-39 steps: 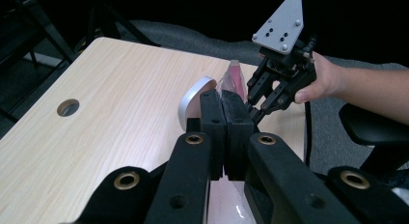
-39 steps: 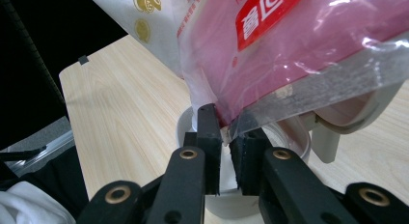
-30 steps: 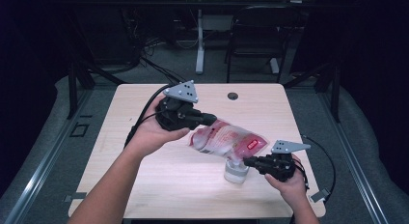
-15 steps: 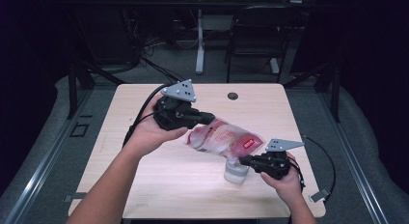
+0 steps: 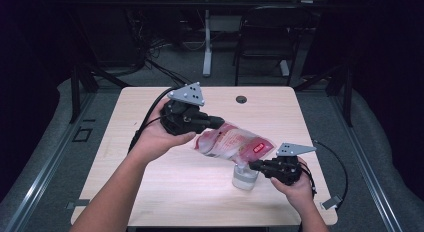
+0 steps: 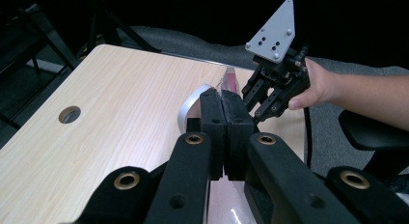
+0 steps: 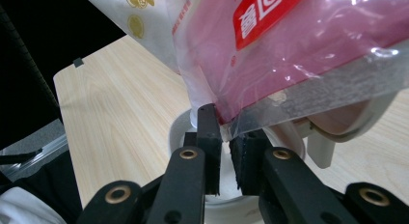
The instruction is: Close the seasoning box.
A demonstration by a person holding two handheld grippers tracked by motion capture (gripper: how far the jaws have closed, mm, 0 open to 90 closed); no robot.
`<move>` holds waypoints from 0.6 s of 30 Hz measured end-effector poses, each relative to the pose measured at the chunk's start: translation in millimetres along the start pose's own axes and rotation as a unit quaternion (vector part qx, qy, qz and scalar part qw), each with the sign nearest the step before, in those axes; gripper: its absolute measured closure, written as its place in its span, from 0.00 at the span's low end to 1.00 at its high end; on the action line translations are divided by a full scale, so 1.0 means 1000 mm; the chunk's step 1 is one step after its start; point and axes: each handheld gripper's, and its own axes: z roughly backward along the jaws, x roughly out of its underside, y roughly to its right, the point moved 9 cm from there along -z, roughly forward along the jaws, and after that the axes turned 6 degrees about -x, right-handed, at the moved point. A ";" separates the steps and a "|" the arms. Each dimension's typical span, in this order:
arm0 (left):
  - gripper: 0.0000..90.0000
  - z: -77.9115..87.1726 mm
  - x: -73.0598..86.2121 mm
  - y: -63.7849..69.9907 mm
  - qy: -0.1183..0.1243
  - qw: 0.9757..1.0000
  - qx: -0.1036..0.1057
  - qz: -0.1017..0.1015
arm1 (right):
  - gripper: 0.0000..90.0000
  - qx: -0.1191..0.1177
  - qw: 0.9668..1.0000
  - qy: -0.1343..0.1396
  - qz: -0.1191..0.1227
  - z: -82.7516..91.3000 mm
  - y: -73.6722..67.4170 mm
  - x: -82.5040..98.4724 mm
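Wooden table [image 5: 150, 192], cable hole [image 5: 241, 99] upper centre | red-and-clear bag [image 5: 232, 142] at centre, tilted over white cup [image 5: 245, 178] | left gripper [image 5: 220, 123] pressed together on bag's upper end | right gripper [image 5: 251, 166] pinching bag's lower edge above cup.

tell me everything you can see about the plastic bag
The plastic bag is clear film with a red label and pinkish contents. It hangs tilted above the table, its lower end dipping to a white cup. The left claw is shut on its upper end; the right claw pinches the sealed strip at its lower corner, above the cup's mouth.
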 end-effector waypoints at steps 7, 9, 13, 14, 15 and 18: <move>1.00 -0.004 0.000 0.001 0.001 1.000 0.005 0.001 | 0.92 0.006 1.000 0.003 -0.002 0.008 0.003 0.002; 1.00 -0.005 0.001 0.001 -0.002 1.000 0.005 0.000 | 0.92 0.006 1.000 0.001 -0.002 0.009 0.002 0.004; 1.00 -0.005 0.000 0.001 -0.001 1.000 0.006 0.001 | 0.93 0.002 1.000 -0.002 0.000 0.010 -0.001 0.006; 1.00 -0.004 0.001 0.001 -0.002 1.000 0.006 -0.002 | 0.93 -0.001 1.000 -0.001 -0.001 0.010 -0.001 0.006; 1.00 -0.004 0.001 0.000 -0.001 1.000 0.005 -0.001 | 0.93 -0.003 1.000 -0.002 0.001 0.009 -0.002 0.006; 1.00 -0.003 0.001 0.000 -0.001 1.000 0.003 0.001 | 0.93 -0.001 1.000 -0.002 0.000 0.007 -0.002 0.005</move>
